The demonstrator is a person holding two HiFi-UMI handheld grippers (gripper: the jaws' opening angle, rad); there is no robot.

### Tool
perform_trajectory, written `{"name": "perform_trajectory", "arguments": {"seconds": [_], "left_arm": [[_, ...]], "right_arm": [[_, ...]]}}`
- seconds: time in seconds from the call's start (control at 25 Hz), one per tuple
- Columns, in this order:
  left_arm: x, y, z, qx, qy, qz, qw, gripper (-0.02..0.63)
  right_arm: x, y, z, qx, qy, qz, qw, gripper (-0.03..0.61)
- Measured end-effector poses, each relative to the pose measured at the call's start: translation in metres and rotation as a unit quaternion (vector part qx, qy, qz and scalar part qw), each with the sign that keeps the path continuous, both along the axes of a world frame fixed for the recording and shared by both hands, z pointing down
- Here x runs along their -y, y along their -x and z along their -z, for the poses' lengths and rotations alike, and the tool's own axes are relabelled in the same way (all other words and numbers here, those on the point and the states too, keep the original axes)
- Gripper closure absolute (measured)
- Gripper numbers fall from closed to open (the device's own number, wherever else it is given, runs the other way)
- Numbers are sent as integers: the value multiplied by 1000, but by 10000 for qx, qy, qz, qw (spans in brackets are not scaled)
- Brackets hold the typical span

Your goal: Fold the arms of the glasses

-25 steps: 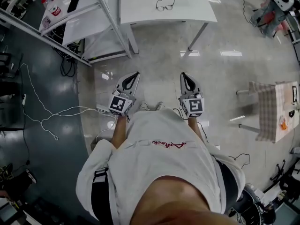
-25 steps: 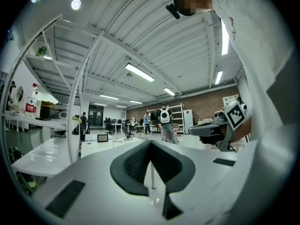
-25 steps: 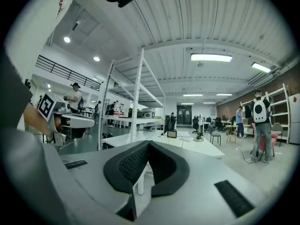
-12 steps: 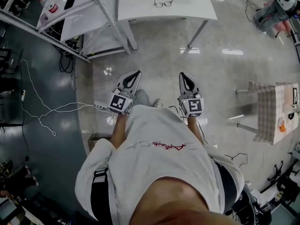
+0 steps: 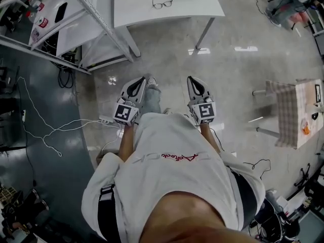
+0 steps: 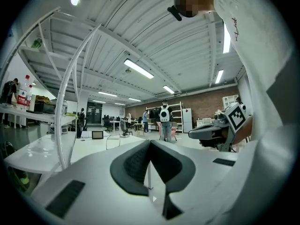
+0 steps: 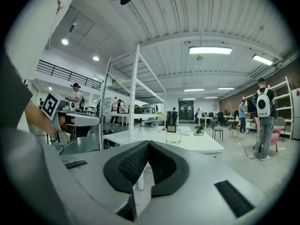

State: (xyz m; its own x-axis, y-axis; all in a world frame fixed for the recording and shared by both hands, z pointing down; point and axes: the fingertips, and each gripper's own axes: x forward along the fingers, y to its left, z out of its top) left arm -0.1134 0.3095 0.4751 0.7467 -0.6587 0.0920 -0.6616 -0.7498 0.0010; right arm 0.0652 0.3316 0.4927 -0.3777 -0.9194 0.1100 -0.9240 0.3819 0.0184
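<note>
A pair of dark-framed glasses (image 5: pixel 162 2) lies with arms unfolded on the white table (image 5: pixel 192 4) at the top of the head view, well ahead of both grippers. In the right gripper view the glasses (image 7: pixel 173 136) stand small on the table's near edge. My left gripper (image 5: pixel 142 80) and right gripper (image 5: pixel 191 79) are held level in front of the person's waist, side by side over the floor. Both are shut with nothing between the pads. The left gripper (image 6: pixel 149 142) and right gripper (image 7: pixel 148 143) show their black pads meeting.
A metal shelf rack (image 5: pixel 96 19) with bottles stands left of the table, with cables (image 5: pixel 45 130) on the dark floor below it. A small table with a checked cloth (image 5: pixel 296 113) is at the right. People stand far off in the room (image 7: pixel 261 118).
The person has stepped forward toward the table. The table and glasses have shifted left and up in the head view; both grippers stay shut and side by side.
</note>
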Motion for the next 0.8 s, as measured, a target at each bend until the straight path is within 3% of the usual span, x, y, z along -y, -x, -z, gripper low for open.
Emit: {"name": "perform_trajectory", "arguments": {"seconds": [0.28, 0.8], "left_arm": [[27, -3, -7, -61, 33, 62, 10000, 597], [101, -10, -24, -186, 193, 71, 9996, 595]], "right_arm": [[32, -3, 5, -48, -168, 83, 9998, 583], [101, -9, -6, -113, -71, 43, 9999, 581]]}}
